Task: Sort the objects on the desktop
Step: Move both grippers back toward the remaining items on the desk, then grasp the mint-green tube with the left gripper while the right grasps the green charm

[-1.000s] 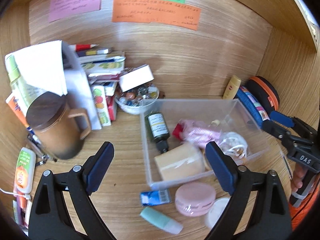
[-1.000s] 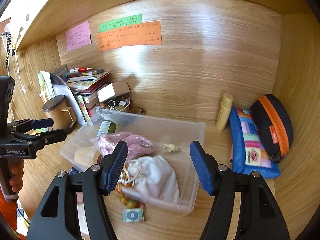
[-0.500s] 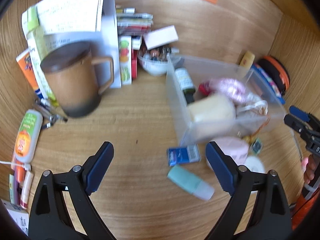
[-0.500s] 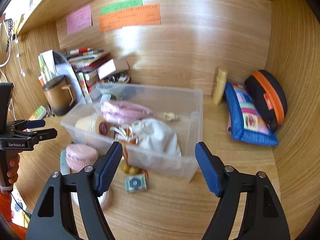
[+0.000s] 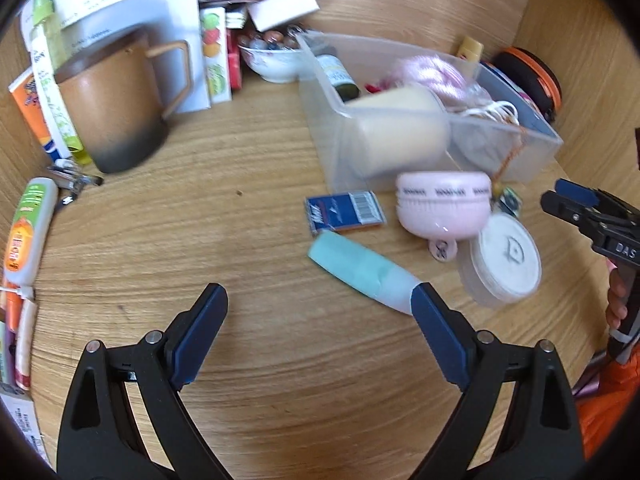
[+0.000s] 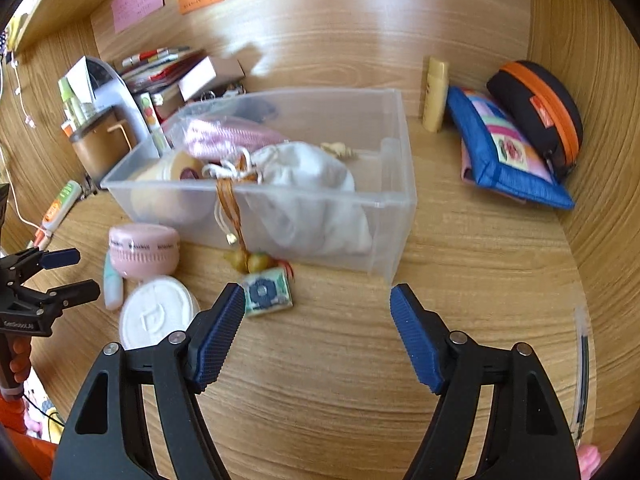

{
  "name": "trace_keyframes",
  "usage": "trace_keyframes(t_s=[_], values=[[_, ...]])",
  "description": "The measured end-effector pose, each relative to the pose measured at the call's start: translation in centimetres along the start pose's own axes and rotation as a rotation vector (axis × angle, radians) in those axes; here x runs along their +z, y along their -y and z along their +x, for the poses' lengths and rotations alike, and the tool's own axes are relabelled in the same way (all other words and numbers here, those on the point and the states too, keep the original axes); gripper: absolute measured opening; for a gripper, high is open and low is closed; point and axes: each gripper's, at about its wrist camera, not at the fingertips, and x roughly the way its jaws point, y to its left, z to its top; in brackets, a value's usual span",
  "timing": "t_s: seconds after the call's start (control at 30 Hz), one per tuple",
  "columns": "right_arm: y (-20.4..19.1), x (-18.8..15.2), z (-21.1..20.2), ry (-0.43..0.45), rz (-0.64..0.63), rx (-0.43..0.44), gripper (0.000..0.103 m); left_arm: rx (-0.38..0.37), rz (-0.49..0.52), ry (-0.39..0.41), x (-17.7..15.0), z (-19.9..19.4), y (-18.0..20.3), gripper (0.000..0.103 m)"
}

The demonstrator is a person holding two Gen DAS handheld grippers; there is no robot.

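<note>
A clear plastic bin (image 5: 332, 152) (image 6: 394, 196) holds a cream jar, a pink pouch, a white drawstring bag and a dark bottle. In front of it lie a teal tube (image 5: 360, 270), a blue card pack (image 5: 346, 214), a pink round case (image 5: 444, 208) (image 6: 144, 248), a white round lid (image 5: 506, 260) (image 6: 156, 314) and a small patterned charm (image 6: 266, 290). My left gripper (image 5: 320, 312) is open and empty above the desk, its right finger near the tube's end. My right gripper (image 6: 318, 312) is open and empty in front of the bin, beside the charm.
A brown mug (image 5: 112, 104), a bowl of beads (image 5: 276, 58), books and papers stand at the back left. A blue pouch (image 6: 504, 156), a black-and-orange case (image 6: 540, 108) and a yellow bottle (image 6: 436, 94) sit at the right. A pen (image 6: 582, 368) lies near the right edge.
Both grippers have pulled back toward the front of the desk and tilted down. The loose items in front of the bin now show larger. Both stay open.
</note>
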Motion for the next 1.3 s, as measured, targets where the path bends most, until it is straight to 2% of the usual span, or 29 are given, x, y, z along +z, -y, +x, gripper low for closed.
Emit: trace_keyframes(t_s=[0.13,0.33,0.47,0.6,0.7,0.93,1.1,1.3], values=[[0.1,-0.4,0.4,-0.022,0.001,0.002,0.072,-0.015,0.038,-0.020,-0.3,0.6,0.8,0.094],[-0.1,-0.8,1.2,-0.041,-0.016,0.016,0.072,0.015,0.094,-0.013,0.1,1.3,1.9,0.094],[-0.5,-1.0,2.2,-0.062,-0.035,0.025,0.072,0.054,0.106,-0.002,0.5,1.9,2.3,0.094],[-1.0,-0.8,2.9,-0.081,-0.050,0.041,0.072,0.062,0.095,0.014,0.8,2.1,2.2,0.094],[-1.5,-0.6,3.1,-0.085,-0.070,0.052,0.072,0.069,0.087,0.026,0.8,2.1,2.2,0.090],[-2.3,-0.2,3.5,-0.092,-0.114,0.048,0.072,0.080,0.067,0.047,1.0,1.7,1.5,0.073],[-2.5,-0.2,3.8,-0.096,-0.127,0.053,0.071,0.084,0.066,0.056,1.0,1.7,1.5,0.073],[-2.8,-0.1,3.7,-0.084,-0.143,0.069,0.063,0.118,0.039,0.066,1.1,1.6,1.3,0.073]])
